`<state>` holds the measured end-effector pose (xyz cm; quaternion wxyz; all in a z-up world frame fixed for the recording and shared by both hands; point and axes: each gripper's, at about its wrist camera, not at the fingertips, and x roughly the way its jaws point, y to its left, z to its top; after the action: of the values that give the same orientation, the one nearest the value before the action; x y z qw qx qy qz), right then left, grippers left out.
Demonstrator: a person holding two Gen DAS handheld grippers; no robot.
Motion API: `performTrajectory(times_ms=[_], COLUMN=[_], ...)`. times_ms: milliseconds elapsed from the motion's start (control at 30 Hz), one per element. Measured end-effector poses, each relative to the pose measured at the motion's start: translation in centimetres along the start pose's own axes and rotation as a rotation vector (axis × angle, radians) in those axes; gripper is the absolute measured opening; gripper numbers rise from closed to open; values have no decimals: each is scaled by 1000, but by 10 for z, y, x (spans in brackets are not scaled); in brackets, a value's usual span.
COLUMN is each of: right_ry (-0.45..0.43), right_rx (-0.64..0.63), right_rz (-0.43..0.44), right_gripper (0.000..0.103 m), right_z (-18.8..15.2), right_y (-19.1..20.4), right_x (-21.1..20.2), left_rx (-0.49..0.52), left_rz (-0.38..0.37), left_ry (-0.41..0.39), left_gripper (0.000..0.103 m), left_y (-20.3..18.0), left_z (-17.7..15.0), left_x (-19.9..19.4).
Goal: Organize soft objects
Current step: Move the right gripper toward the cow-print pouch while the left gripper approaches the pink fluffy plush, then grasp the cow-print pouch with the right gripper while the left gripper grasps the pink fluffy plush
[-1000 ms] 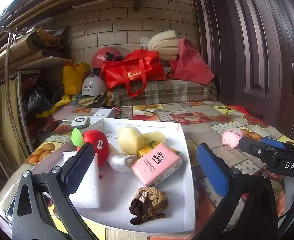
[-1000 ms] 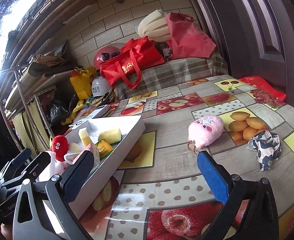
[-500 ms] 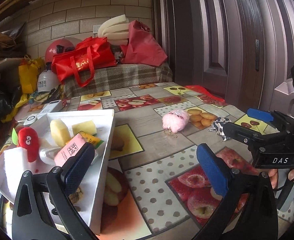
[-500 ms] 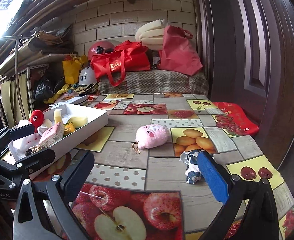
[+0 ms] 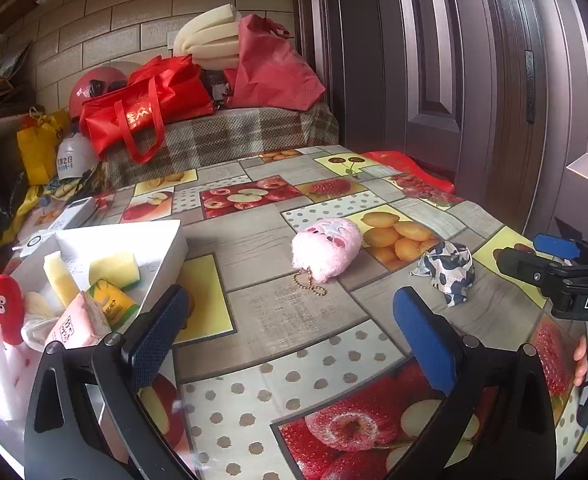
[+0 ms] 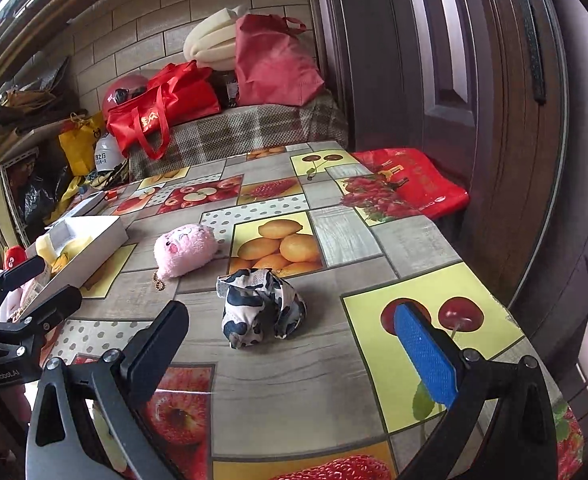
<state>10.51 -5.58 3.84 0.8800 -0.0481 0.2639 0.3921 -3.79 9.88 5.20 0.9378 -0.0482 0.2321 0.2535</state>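
Note:
A pink plush toy [image 5: 328,246] with a bead chain lies on the fruit-print tablecloth; it also shows in the right wrist view [image 6: 185,249]. A crumpled black-and-white cow-print cloth [image 6: 258,307] lies to its right, also in the left wrist view [image 5: 448,270]. A white tray [image 5: 165,242] at the left holds a red plush [image 5: 5,308], yellow sponges [image 5: 114,266] and a pink packet [image 5: 79,326]. My left gripper [image 5: 289,338] is open and empty, short of the pink plush. My right gripper [image 6: 289,344] is open and empty, just short of the cow-print cloth.
A dark door [image 5: 474,80] stands close on the right. A plaid-covered bench [image 5: 221,136] with red bags [image 5: 145,108] sits behind the table. A red bag [image 6: 410,184] lies at the table's far right edge. Shelves with clutter stand at the left.
Both grippers swung right, away from the tray. The left now faces the pink plush; the right has closed in on the cow-print cloth. Both stayed open.

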Motion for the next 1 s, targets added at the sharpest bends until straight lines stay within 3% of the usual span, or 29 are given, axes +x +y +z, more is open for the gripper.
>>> performTrajectory(times_ms=[167, 400, 667, 867, 1000], right_ry=[55, 106, 244, 303, 331], right_rx=[21, -8, -14, -102, -169], right_rz=[21, 17, 35, 23, -39], right_gripper=[103, 103, 103, 102, 91], right_z=[-1, -1, -4, -2, 6], right_y=[-3, 3, 4, 20, 28], right_x=[9, 17, 43, 60, 83], left_rx=[-39, -16, -44, 77, 132], left_rz=[-1, 43, -9, 4, 21], left_ry=[10, 40, 190, 221, 259], left_gripper=[103, 103, 103, 103, 103], left_y=[7, 3, 9, -12, -22], left_z=[0, 0, 0, 9, 15], left_x=[2, 8, 44, 67, 90])
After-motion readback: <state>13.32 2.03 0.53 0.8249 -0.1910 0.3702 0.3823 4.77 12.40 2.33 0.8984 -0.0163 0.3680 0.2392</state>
